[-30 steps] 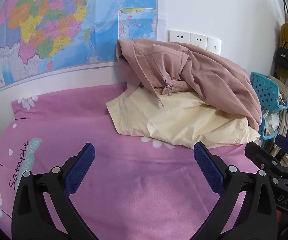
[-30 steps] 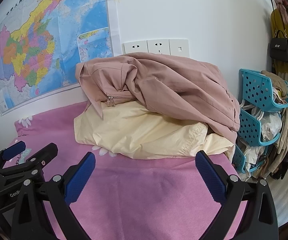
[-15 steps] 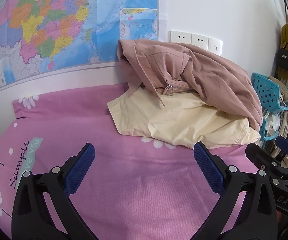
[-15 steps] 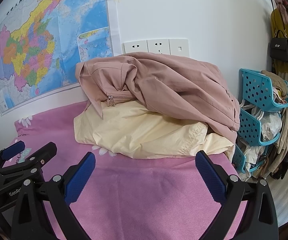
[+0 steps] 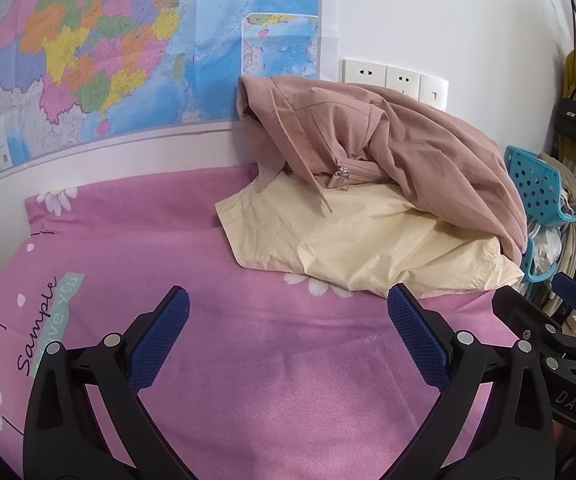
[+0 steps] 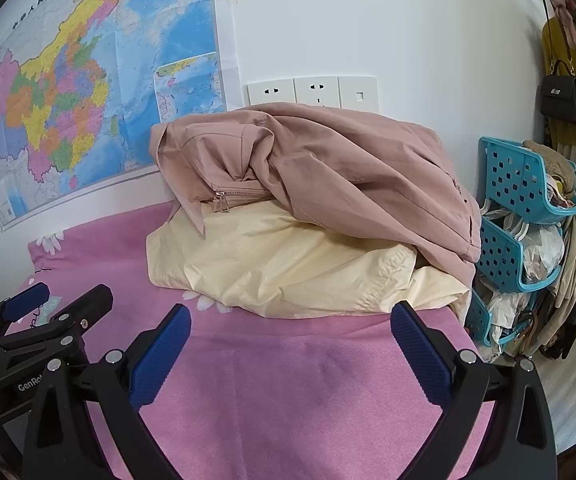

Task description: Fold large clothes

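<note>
A crumpled dusty-pink jacket (image 5: 407, 140) with a metal zip lies on top of a cream garment (image 5: 359, 248) at the back right of the pink bed sheet (image 5: 168, 240), against the wall. Both show in the right wrist view too, the jacket (image 6: 347, 172) over the cream garment (image 6: 288, 268). My left gripper (image 5: 288, 304) is open and empty above the sheet, short of the pile. My right gripper (image 6: 291, 320) is open and empty, just in front of the cream garment's edge. Each gripper shows at the edge of the other's view.
A large map (image 5: 128, 52) and wall sockets (image 6: 311, 90) are on the wall behind. Blue plastic baskets (image 6: 523, 216) full of things stand right of the bed, with bags and clothes hanging beyond. The bed's right edge drops off near the baskets.
The left gripper's view has shifted very slightly; the pile sits a touch lower in it. The right gripper has not visibly moved. Both stay open.
</note>
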A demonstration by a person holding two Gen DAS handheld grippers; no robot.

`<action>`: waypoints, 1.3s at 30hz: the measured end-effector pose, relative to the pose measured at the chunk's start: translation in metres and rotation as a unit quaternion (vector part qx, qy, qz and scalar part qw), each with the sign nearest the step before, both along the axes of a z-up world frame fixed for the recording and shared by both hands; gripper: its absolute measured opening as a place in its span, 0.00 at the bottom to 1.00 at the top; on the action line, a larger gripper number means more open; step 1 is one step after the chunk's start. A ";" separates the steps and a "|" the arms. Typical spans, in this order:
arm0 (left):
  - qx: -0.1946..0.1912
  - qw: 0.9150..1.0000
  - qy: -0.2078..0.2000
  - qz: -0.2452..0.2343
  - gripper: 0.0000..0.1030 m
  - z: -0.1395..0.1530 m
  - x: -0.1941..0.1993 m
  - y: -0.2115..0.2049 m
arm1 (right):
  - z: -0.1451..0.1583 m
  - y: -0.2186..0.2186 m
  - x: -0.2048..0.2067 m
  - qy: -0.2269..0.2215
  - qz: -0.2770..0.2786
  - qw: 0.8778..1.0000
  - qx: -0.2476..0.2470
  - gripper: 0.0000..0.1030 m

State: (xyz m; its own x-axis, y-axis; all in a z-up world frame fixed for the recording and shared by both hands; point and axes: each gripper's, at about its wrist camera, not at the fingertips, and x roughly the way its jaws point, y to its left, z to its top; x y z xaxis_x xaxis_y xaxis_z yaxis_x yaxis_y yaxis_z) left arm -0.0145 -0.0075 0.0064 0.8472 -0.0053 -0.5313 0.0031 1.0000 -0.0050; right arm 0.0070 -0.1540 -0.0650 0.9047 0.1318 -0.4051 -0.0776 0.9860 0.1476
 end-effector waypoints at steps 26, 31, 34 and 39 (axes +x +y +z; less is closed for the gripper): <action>-0.004 1.000 0.011 0.001 0.95 -0.006 0.015 0.004 | 0.000 0.006 0.016 0.007 0.008 1.000 -0.015 0.95; -0.006 1.000 0.019 0.001 0.95 -0.010 0.021 0.006 | 0.000 0.009 0.023 0.006 0.012 1.000 -0.021 0.95; -0.008 1.000 0.028 0.007 0.95 -0.015 0.029 0.011 | 0.002 0.010 0.030 0.003 0.016 0.999 -0.030 0.95; -0.013 0.999 0.040 0.026 0.95 -0.023 0.048 0.026 | 0.015 0.017 0.060 -0.008 0.032 0.997 -0.063 0.95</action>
